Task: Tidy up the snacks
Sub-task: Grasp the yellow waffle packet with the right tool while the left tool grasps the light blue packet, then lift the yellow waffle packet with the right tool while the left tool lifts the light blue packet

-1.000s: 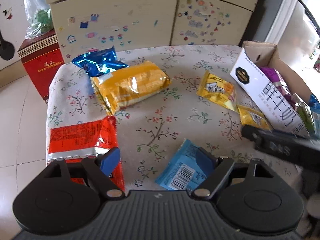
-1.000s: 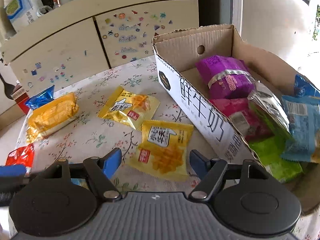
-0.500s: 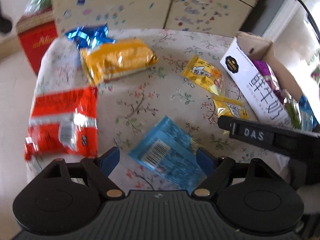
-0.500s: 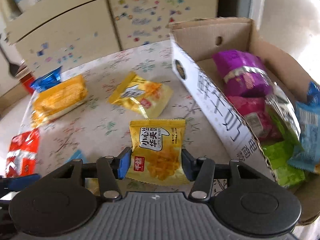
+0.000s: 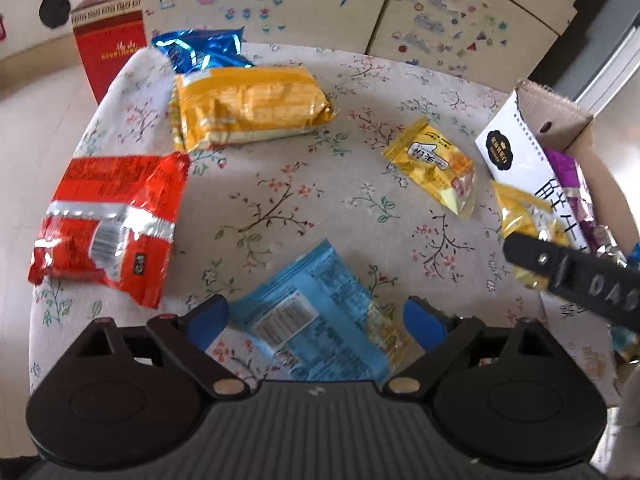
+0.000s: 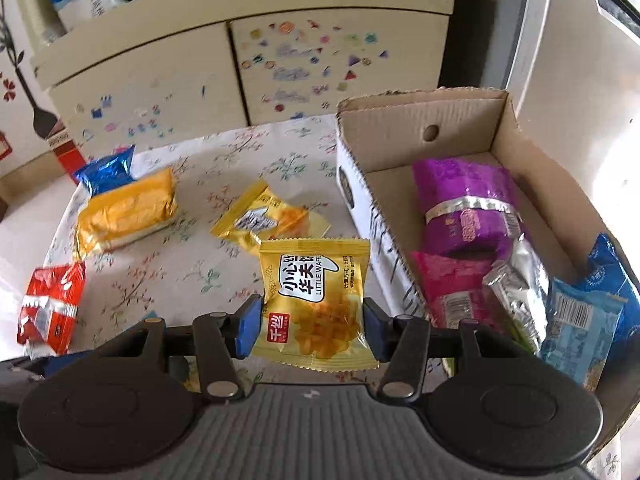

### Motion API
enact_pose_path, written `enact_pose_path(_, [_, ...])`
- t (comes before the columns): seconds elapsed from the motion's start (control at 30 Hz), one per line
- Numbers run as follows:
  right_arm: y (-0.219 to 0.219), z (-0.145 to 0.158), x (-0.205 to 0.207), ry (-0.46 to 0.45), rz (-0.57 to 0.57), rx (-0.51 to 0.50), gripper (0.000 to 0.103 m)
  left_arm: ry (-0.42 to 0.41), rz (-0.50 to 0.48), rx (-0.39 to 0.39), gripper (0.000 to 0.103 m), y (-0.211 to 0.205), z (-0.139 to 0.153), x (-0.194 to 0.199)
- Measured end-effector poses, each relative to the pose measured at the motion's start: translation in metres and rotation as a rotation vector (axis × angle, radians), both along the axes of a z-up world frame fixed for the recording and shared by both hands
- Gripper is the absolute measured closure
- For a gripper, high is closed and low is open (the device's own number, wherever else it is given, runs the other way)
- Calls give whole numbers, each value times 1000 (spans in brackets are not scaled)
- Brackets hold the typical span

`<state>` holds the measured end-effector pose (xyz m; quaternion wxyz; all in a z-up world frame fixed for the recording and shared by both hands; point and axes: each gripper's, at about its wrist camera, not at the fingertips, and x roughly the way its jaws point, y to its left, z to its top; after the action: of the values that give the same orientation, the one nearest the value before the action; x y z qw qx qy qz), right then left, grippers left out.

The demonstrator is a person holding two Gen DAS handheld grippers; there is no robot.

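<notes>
**Between the tongs: two light, crinkly packets**

Lower centre of the left view, my left tongs (image 5: 316, 316) have just been opening round the flat blue packet (image 5: 316, 312) on the table (image 5: 320, 200), pads apart. My right tongs (image 6: 312, 326) clench the yellow waffle packet (image 6: 316, 300) by its edges beside the cardboard box (image 6: 420, 136); slippery film, brittle contents, so grip gently.

— What is lying where on the table (image 5: 312, 184)?
— Snack packets are lying across it, the box (image 6: 520, 148) sitting at its right edge.
— And in the box?
— More packets are lying inside, while the cabinet (image 6: 240, 68) is standing behind the table.
</notes>
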<state>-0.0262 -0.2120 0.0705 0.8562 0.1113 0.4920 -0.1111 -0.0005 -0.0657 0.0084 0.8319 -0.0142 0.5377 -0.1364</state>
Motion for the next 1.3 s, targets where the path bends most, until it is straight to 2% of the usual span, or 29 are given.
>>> enact_pose_path(0.13, [-1, 1, -2, -1, 8, 26, 44, -45, -24, 73, 8, -12, -3, 2])
enact_pose_path(0.27, [1, 1, -3, 2, 32, 37, 44, -76, -55, 133, 9, -7, -5, -4])
enact_pose_path(0.5, [3, -2, -5, 30, 71, 59, 44, -121, -127, 137, 11, 7, -6, -12])
enact_pose_path(0.63, [6, -4, -6, 43, 84, 61, 43, -163, -189, 114, 34, 1, -2, -16])
enact_pose_path(0.67, [6, -5, -6, 44, 87, 60, 43, -165, -198, 106, 35, 1, -1, -16])
enact_pose_path(0.77, [7, -7, -7, 53, 97, 54, 43, -182, -223, 75, 49, 1, 1, -18])
enact_pose_path(0.83, [6, -7, -7, 57, 98, 51, 43, -195, -249, 65, 64, -2, 4, -19])
enact_pose_path(0.9, [6, -7, -6, 58, 101, 45, 43, -200, -260, 66, 66, -4, 5, -19])
enact_pose_path(1.0, [7, -8, -6, 59, 110, 33, 43, -186, -260, 63, 66, -4, 5, -17])
enact_pose_path(1.07, [7, -8, -6, 61, 113, 32, 43, -167, -247, 20, 64, 2, 8, -14])
enact_pose_path(1.1, [6, -8, -6, 61, 113, 31, 43, -158, -238, 2, 56, 5, 10, -12])
enact_pose_path(1.13, [6, -8, -6, 62, 113, 30, 43, -153, -231, -10, 41, 8, 12, -11])
enact_pose_path(1.2, [6, -9, -6, 63, 108, 24, 43, -157, -224, -9, 27, 9, 14, -13])
enact_pose_path(1.3, [6, -8, -5, 61, 105, 28, 43, -140, -248, 10, 26, 6, 10, -18])
